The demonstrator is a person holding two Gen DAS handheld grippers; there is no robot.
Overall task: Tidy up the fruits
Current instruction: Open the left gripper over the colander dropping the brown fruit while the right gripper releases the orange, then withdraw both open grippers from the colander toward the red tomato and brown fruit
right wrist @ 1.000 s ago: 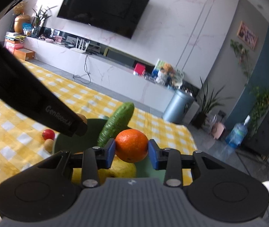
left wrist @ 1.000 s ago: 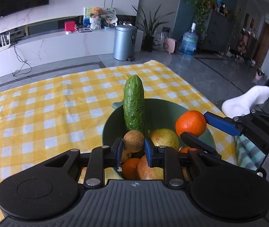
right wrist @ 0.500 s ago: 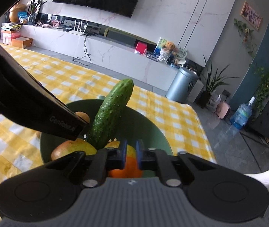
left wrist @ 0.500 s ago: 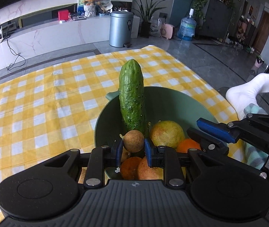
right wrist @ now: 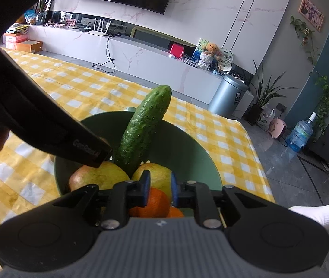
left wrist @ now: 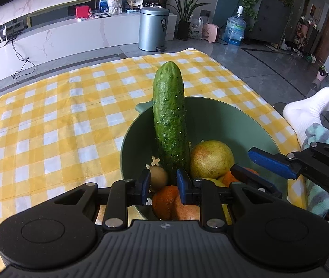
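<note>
Partly hidden, brown fruit sits by closed left gripper, perhaps unheld; right gripper jaws opening above orange.

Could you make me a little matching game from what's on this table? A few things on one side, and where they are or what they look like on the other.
Things:
1. cucumber
2. green bowl
3. small round fruit
4. metal bin

Descriptions:
a. stands on the grey floor
b. brown
c. sticks up on end among the fruit
d. sits on the yellow checked cloth

Pairs: 1-c, 2-d, 3-b, 4-a
</note>
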